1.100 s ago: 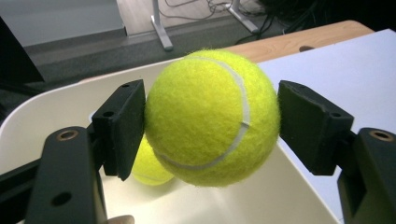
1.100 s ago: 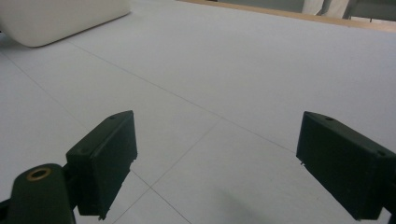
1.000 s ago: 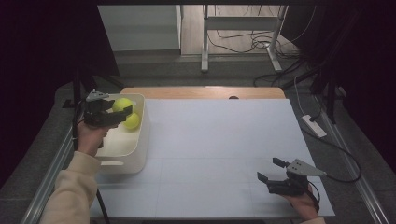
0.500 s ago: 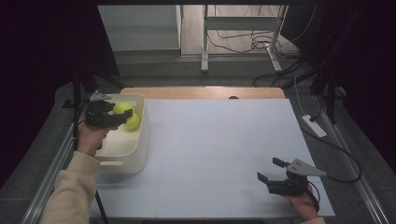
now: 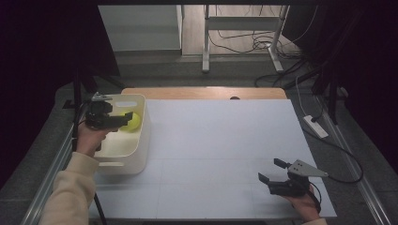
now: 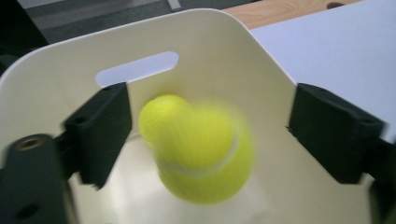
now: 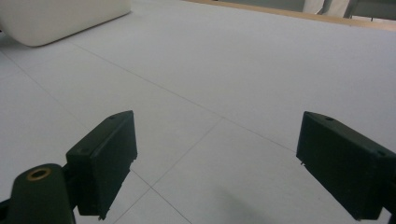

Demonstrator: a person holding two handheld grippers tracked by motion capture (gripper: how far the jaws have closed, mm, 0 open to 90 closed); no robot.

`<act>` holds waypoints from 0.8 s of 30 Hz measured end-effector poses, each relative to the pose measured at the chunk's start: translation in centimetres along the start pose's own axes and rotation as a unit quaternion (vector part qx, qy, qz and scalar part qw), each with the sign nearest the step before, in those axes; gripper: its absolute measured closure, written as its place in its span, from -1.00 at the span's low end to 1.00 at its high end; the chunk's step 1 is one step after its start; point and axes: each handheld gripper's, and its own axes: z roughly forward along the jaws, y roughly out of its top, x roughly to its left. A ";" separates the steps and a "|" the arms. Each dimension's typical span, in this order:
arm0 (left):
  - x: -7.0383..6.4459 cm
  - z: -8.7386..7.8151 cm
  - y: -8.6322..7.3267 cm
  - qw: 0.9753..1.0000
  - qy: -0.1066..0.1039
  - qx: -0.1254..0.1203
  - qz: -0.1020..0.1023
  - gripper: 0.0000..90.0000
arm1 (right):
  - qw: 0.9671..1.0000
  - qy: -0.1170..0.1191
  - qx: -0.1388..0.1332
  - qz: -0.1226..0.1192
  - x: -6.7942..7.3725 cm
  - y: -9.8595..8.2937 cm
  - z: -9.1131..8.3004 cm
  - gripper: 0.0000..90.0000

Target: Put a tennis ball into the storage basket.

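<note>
Now the left tool (image 6: 205,135) gapes wide over blurred tennis balls (image 6: 201,149) in the bin (image 6: 261,60).

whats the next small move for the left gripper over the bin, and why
Probably lift the left gripper straight up and out of the cream bin. Its jaws stand wide open, and the tennis ball between them looks blurred and free of both, beside another ball, so the drop seems done. The right gripper rests open on the table.
</note>
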 end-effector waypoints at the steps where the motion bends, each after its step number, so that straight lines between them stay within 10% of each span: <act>1: 0.0 -0.2 0.1 1.000 -0.007 -0.006 -0.002 -0.70 | 1.000 0.000 0.000 0.000 0.0 0.0 0.0 -0.73; 24: -2.3 -2.3 -0.1 0.995 -0.064 -0.077 0.017 -0.77 | 1.000 0.000 0.000 -0.001 0.0 0.0 0.0 -0.73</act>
